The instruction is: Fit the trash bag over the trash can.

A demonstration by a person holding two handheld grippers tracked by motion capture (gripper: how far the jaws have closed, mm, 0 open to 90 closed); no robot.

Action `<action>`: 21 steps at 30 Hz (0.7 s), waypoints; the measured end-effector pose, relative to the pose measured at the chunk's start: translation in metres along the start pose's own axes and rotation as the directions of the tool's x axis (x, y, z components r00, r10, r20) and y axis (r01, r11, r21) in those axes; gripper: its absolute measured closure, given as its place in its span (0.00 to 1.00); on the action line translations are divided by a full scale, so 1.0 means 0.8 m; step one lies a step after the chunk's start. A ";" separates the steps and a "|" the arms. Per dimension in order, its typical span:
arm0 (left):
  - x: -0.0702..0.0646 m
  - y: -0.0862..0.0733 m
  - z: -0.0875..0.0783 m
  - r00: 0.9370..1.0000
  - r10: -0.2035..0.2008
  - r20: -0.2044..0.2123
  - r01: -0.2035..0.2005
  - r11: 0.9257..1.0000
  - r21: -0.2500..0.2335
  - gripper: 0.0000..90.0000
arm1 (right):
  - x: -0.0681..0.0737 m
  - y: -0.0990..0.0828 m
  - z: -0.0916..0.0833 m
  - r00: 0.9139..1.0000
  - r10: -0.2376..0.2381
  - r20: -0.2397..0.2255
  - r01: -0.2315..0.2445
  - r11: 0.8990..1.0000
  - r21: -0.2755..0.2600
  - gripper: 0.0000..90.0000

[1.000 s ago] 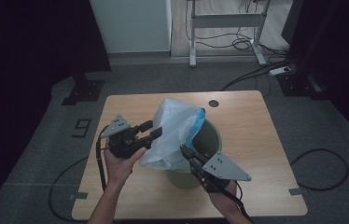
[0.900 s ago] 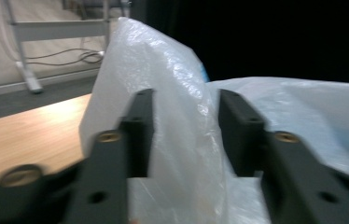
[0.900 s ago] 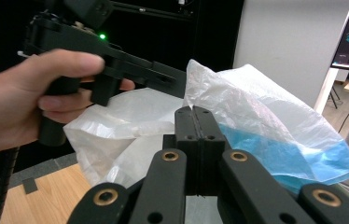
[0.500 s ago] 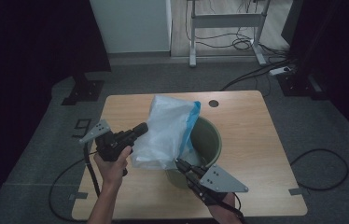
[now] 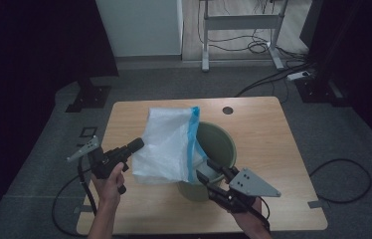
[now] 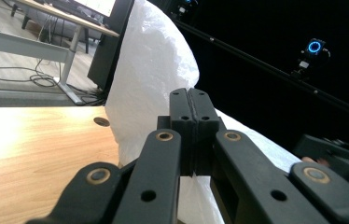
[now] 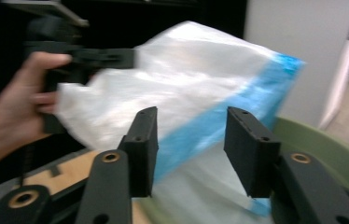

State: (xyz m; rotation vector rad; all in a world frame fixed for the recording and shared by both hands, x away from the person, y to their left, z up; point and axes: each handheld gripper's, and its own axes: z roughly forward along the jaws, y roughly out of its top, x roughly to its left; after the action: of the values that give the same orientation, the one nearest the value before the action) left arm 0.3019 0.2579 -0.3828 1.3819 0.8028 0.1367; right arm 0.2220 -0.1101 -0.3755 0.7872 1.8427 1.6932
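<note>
Overhead view. The wooden table carries a green bin near its middle, with a white bag edged in a blue band standing half out of it and spilling over the bin's left rim. I hold the left gripper at the bag's left side, jaws closed; the bag appears to hang from them, so I read them as pinching a fold of film, though the pinch itself is too thin to see. I hold the right gripper at the bin's near rim, its jaws having just been opening; they now stand apart, the bag's edge in front of them but not pressed.

Risks, as I judge them. With one pinch carrying the bag, a pull to the left could tip or drag the light bin, or tear the film at the pinch. If the fold slips out, the bag would slump and the rim would have to be found again.

Gripper views. The left gripper view shows the pads meeting edge to edge against white film, which the overhead view cannot resolve. The right gripper view shows the gap between its pads and the blue band running behind it.
</note>
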 end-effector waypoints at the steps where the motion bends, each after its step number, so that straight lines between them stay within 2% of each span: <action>1: 0.001 -0.001 -0.001 1.000 0.000 -0.003 0.000 1.000 0.000 1.00 | -0.005 0.002 0.003 1.000 0.006 0.011 -0.006 1.000 0.007 0.57; 4: 0.003 -0.003 -0.003 1.000 -0.003 -0.010 0.003 1.000 0.003 1.00 | -0.013 0.004 0.008 1.000 0.019 0.021 -0.019 1.000 0.021 0.55; 7: 0.008 -0.008 -0.006 0.999 -0.007 -0.037 0.008 1.000 0.011 0.99 | -0.017 0.006 0.012 0.999 0.028 0.023 -0.029 0.999 0.028 0.50; 9: 0.012 -0.012 -0.008 0.998 -0.020 -0.056 0.021 1.000 0.018 0.99 | -0.009 0.002 0.011 1.000 0.020 0.010 -0.020 0.999 0.031 0.47; 13: 0.015 -0.018 -0.006 0.997 -0.019 -0.080 0.023 0.999 0.043 0.99 | 0.006 -0.006 0.012 1.000 0.016 -0.022 -0.015 0.999 0.052 0.42; 16: 0.016 -0.021 -0.004 0.996 -0.024 -0.086 0.028 0.998 0.048 0.99 | 0.015 -0.010 0.012 0.999 0.010 -0.043 -0.008 0.998 0.060 0.40; 18: 0.017 -0.023 -0.002 0.996 -0.026 -0.087 0.031 0.998 0.055 0.99 | 0.028 -0.014 0.016 0.997 -0.018 -0.075 0.024 0.997 0.070 0.39; 20: 0.017 -0.025 0.000 0.996 -0.026 -0.090 0.031 0.998 0.062 0.99 | 0.032 -0.016 0.019 0.996 -0.031 -0.079 0.037 0.997 0.074 0.39; 21: 0.016 -0.025 0.003 0.996 -0.026 -0.090 0.032 0.997 0.064 0.99 | 0.037 -0.017 0.027 0.995 -0.062 -0.078 0.068 0.994 0.087 0.44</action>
State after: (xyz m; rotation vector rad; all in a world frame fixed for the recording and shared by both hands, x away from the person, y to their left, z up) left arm 0.3055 0.2580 -0.4064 1.4327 0.9085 0.1518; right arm 0.2157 -0.0747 -0.3910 0.6997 1.9859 1.6293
